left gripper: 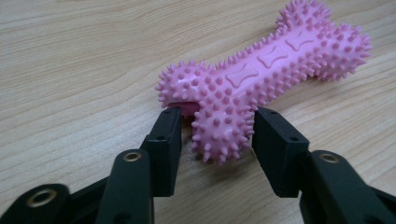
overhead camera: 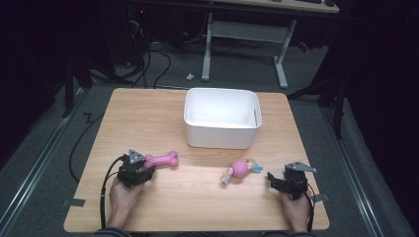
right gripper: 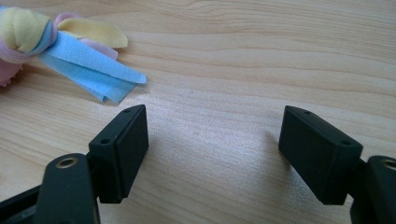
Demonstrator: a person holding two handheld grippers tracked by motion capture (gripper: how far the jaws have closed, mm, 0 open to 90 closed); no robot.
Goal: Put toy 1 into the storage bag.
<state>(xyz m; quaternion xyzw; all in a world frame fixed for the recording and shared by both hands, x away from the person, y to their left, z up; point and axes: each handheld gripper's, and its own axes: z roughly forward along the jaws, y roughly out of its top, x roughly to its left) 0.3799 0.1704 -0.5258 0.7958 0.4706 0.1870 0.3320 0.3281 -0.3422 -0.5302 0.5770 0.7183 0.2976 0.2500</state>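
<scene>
A pink spiky rubber bone (overhead camera: 163,159) lies on the wooden table (overhead camera: 197,202) at the left. My left gripper (overhead camera: 148,169) has its jaws closed in on one knob of the bone's near end (left gripper: 224,126); both jaws touch its spikes, and the bone still rests on the wood. A pink ball toy with yellow, blue and pink fleece strips (overhead camera: 239,169) lies right of the middle. My right gripper (overhead camera: 272,178) stands open a hand's width to its right. In the right gripper view the fleece strips (right gripper: 84,60) lie ahead and left of the right gripper (right gripper: 212,140), apart from it.
A white rectangular bin (overhead camera: 220,137) stands empty at the back middle of the table. Beyond the table, a white desk frame (overhead camera: 207,44) and cables rest on the grey floor.
</scene>
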